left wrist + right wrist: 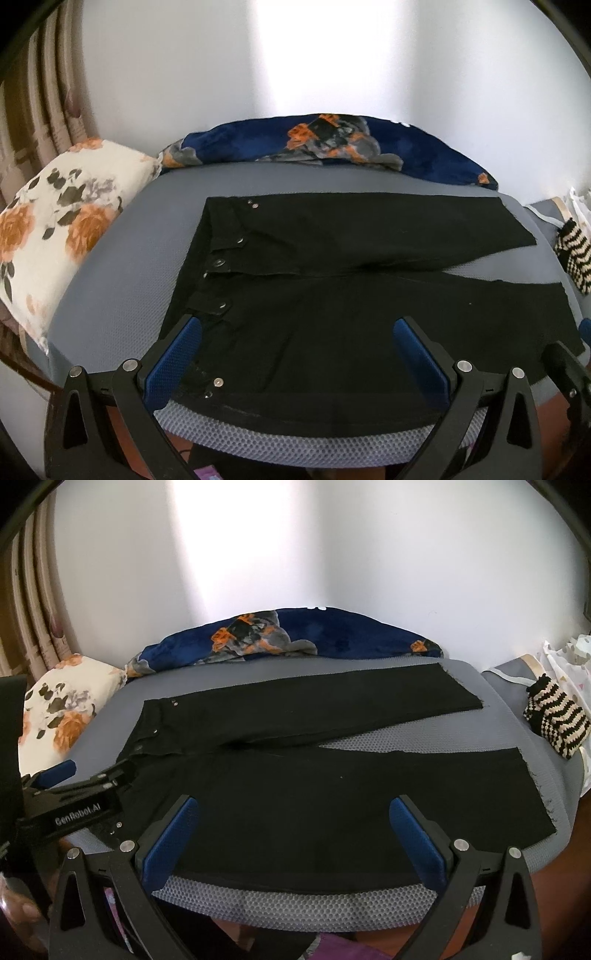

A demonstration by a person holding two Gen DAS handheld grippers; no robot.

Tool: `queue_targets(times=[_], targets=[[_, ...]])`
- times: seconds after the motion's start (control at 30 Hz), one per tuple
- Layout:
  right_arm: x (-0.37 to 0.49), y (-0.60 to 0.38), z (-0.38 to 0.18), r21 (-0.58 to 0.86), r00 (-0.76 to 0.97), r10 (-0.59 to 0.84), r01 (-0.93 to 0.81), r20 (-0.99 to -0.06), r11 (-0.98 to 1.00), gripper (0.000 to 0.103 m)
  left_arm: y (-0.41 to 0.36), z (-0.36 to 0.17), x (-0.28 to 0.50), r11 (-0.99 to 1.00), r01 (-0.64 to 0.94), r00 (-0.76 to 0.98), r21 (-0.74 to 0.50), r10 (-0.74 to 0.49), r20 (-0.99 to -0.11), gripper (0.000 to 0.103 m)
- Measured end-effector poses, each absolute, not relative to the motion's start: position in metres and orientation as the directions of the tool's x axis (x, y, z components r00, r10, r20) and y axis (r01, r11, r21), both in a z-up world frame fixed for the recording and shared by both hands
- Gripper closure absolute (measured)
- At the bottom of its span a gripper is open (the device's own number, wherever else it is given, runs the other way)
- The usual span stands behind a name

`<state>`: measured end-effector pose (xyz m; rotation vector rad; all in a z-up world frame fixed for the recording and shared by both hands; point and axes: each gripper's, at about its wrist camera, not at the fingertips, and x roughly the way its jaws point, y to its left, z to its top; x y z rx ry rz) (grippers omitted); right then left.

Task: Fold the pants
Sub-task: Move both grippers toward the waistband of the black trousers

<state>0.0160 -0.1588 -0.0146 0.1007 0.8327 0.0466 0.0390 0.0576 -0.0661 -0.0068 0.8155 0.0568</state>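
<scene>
While the black pants [332, 295] lie spread flat on the grey mesh-covered bed [122, 280], nothing of the fold looks begun: the two legs run apart in a shallow V towards their frayed hems, and no layer is doubled over another. Left of the pants, a floral pillow [55, 229] leans at the bed's end nearest the waistband. At the waistband itself, with its row of metal snaps, the left gripper [295, 343] hovers with jaws spread wide and nothing between them; whether the pads touch cloth I cannot tell. Seen from the right wrist view, the side of that tool carries white lettering that reads "GenRobot.AI". Beyond the pants, against the wall, a dark blue flowered blanket [332, 144] is bunched. Over the near leg, further towards the hems, the right gripper [293, 821] likewise stands wide open and empty. Right of the hems sits a small black-and-cream striped knit piece [557, 723]. My guess is that every step remains: bringing one leg over the other, then doubling the length.
</scene>
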Motion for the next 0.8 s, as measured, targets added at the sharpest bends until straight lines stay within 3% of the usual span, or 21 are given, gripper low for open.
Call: queue_targets(times=[0.3,0.43,0.8], targets=[[0.016,-0.156,-0.013,0.107,0.674,0.086,-0.01,-0.733,0.994,0.0,0.071,-0.061,0.036,0.996,-0.09,0.682,0.0,0.062,-0.729,0.0],[0.017,-0.154,-0.011,0.116,0.677,0.097,-0.017,-0.729,0.993,0.0,0.074,-0.063,0.038,1.0,-0.011,0.684,-0.007,0.002,-0.73,0.0],[0.029,-0.15,-0.017,0.128,0.654,0.114,-0.026,-0.748,0.991,0.0,0.116,-0.063,0.078,0.998,-0.053,0.655,0.03,0.057,-0.753,0.0]])
